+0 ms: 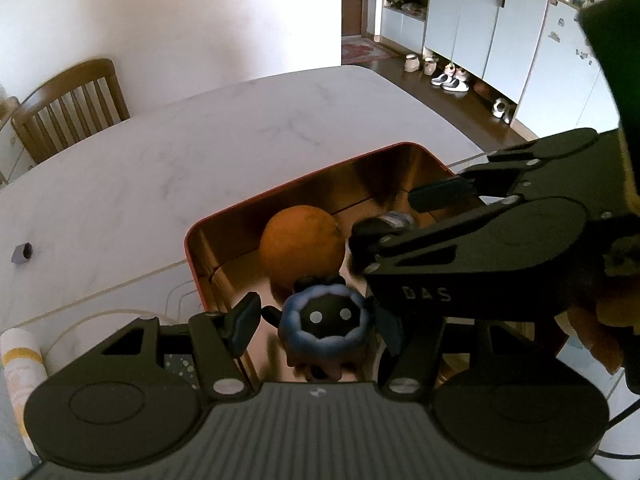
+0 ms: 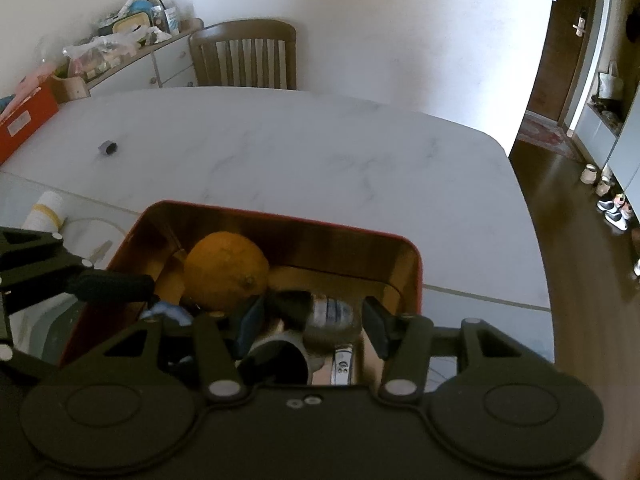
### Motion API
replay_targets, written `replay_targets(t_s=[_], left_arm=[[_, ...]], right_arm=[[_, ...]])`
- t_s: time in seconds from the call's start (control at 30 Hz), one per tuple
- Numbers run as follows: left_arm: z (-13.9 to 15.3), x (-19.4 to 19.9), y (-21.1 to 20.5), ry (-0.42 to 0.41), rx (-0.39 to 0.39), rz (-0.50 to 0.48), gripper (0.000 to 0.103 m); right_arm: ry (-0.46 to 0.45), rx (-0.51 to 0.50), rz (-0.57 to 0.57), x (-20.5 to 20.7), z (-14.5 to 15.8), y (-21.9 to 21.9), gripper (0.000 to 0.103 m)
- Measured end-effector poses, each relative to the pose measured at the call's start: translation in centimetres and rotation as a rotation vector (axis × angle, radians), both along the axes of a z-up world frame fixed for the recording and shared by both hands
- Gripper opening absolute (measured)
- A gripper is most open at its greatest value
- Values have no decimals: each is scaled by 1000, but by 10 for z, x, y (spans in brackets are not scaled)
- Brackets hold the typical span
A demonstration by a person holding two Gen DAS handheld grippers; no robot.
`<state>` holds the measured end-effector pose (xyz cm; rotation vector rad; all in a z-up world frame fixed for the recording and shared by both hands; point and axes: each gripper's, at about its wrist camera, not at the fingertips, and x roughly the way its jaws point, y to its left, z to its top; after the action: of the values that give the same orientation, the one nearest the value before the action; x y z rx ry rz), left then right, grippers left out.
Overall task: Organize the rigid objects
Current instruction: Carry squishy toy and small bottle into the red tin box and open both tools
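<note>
A red-rimmed metal tin [image 1: 304, 178] [image 2: 416, 264] stands on the white marble table. An orange [image 1: 302, 242] [image 2: 226, 274] lies inside it. In the left wrist view a blue and black toy figure [image 1: 326, 324] stands in the tin between the open fingers of my left gripper [image 1: 316, 320], untouched. My right gripper [image 2: 312, 324] is open over the tin, with a small glass jar [image 2: 330, 314] lying between its fingers and a dark cylinder [image 2: 280, 360] and a nail clipper [image 2: 342, 364] below. The right gripper also shows in the left wrist view [image 1: 396, 212].
A small grey nut [image 1: 22, 252] [image 2: 107, 148] lies on the table. A white tube [image 1: 20, 364] [image 2: 44, 210] lies at the table's left. A wooden chair [image 2: 244, 56] stands behind the table. A cluttered sideboard [image 2: 120, 44] is at the far left.
</note>
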<state>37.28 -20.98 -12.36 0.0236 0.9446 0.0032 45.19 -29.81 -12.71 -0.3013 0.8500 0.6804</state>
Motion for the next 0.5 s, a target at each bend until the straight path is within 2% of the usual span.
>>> replay_targets(t_s=[0.2,0.5], left_arm=[[1,-3,0,-3,-8,-9,62],[20,-19,3,-67,-44,-26,61]], right_arm=[[2,37,-10,-9,10,-14,59],[-11,80,-48,-29,32,-30,63]])
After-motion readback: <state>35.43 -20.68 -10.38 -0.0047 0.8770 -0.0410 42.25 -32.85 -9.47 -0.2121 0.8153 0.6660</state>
